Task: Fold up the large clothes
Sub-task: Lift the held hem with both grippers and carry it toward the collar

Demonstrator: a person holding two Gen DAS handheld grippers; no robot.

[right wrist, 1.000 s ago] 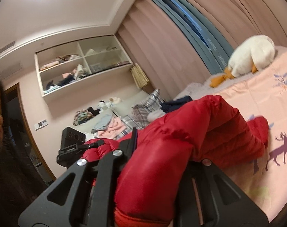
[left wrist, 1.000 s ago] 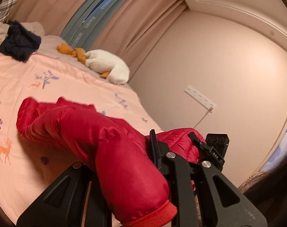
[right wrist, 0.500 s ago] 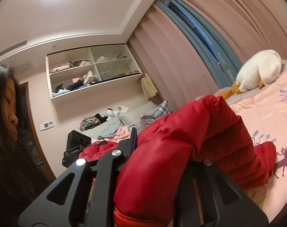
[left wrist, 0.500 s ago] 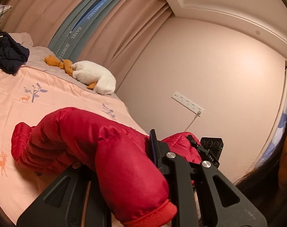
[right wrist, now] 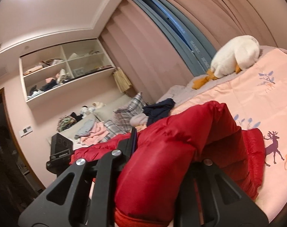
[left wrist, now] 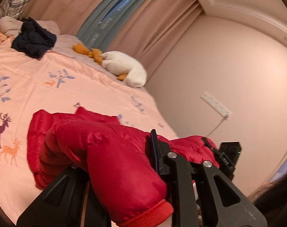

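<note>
- Half a second ago we held the jacket higher, and the left view showed more wall than bed; now both cameras look down again and more of the pink cover is in view, so we judge that we have lowered the jacket toward the bed.
- The far part of the jacket now lies on the cover beside the printed deer, while the near part hangs between our two claws.
- The left claw is clamped on one red sleeve, with the knitted cuff just at the lower edge of its view.
- The right claw is clamped on the other sleeve in the same way (each claw can be seen as a black block at the edge of the other view).
- For the task this means, in our judgement, that the laying-out is nearly done and the fold itself is not yet started; the sleeves must come down flat next.
- Containers: the wall shelf has four compartments, and loose clothes and small things lie in them; we cannot tell exactly what they are.
- On the bed, well apart from the jacket, lie a dark garment and a plush duck.
</note>
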